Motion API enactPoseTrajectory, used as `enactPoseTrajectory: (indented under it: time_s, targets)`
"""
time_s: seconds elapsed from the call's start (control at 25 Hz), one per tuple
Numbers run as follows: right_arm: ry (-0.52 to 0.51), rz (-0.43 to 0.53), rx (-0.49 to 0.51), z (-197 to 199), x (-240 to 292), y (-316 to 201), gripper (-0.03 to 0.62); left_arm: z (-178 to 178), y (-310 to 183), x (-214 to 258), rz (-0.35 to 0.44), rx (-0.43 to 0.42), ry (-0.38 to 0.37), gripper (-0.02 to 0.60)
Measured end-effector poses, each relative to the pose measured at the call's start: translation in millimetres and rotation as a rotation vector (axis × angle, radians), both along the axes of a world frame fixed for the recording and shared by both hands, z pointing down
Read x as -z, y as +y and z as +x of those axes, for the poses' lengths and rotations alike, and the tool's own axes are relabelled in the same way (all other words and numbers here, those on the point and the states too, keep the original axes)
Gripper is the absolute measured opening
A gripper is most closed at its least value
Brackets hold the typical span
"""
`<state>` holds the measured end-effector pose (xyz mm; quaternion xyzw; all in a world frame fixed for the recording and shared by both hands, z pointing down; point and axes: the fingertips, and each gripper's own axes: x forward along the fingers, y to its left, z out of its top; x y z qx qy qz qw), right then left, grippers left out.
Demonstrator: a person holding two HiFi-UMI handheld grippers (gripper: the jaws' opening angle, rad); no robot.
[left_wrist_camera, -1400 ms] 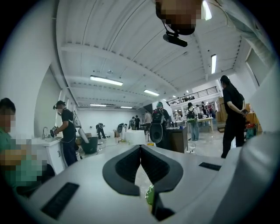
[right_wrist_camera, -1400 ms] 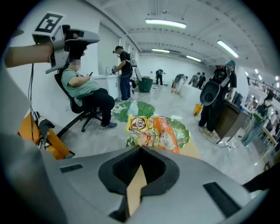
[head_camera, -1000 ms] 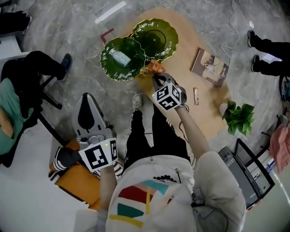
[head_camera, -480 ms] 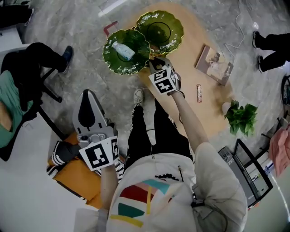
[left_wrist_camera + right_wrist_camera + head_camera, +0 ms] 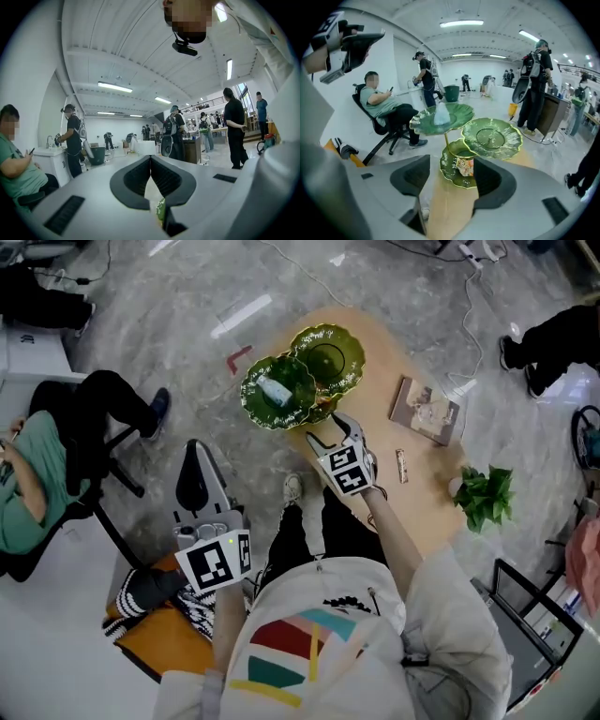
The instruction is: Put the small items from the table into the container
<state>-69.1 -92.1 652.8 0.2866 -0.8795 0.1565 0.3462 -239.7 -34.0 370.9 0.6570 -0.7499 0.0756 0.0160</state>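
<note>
From the head view, the right gripper (image 5: pixel 328 440) hung over the wooden table (image 5: pixel 427 512), just beside the green leaf-dish stand (image 5: pixel 328 352). A white bottle (image 5: pixel 275 390) lay in the stand's left dish. A snack bar (image 5: pixel 401 465) still lay on the table near a book (image 5: pixel 425 411). The left gripper (image 5: pixel 194 454) was held well apart, off the table.

In the left gripper view, the left gripper (image 5: pixel 150 159) had its jaws together at the tips. A green scrap (image 5: pixel 161 208) showed low in the gap, possibly something behind.

In the right gripper view, the right gripper (image 5: pixel 452 180) was opening, its jaws wide and gripping nothing. An orange snack packet (image 5: pixel 464 166) lay beyond them in the lowest dish (image 5: pixel 449 161).
</note>
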Motion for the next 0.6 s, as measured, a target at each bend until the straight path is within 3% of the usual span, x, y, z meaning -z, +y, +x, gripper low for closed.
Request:
enactPoseTrajectory:
  time_s: [0.12, 0.28, 0.32, 0.36, 0.44, 0.6]
  targets:
    - [-0.06, 0.041, -0.102, 22.6, 51.8, -1.3, 0.291, 4.5, -2.9, 25.2, 0.06, -0.011, 0.003, 0.008]
    - [-0.127, 0.131, -0.163, 46.4, 126.8, 14.8, 0.283, 19.9, 1.9, 42.4, 0.089, -0.049, 0.027, 0.008]
    - [-0.131, 0.188, -0.19, 52.9, 148.0, 11.5, 0.197, 26.9, -3.1, 46.2, 0.104, -0.076, 0.032, 0.008]
    - [-0.141, 0.257, -0.223, 59.8, 170.9, 4.8, 0.022, 35.9, -10.9, 51.0, 0.125, -0.11, 0.036, 0.008]
    - [-0.193, 0.366, -0.276, 72.8, 214.4, -8.9, 0.014, 58.7, -28.8, 63.5, 0.176, -0.19, 0.042, 0.008]
    - [-0.317, 0.445, -0.342, 96.2, 274.0, -12.6, 0.014, 105.1, -46.5, 81.0, 0.237, -0.32, 0.043, 0.008]
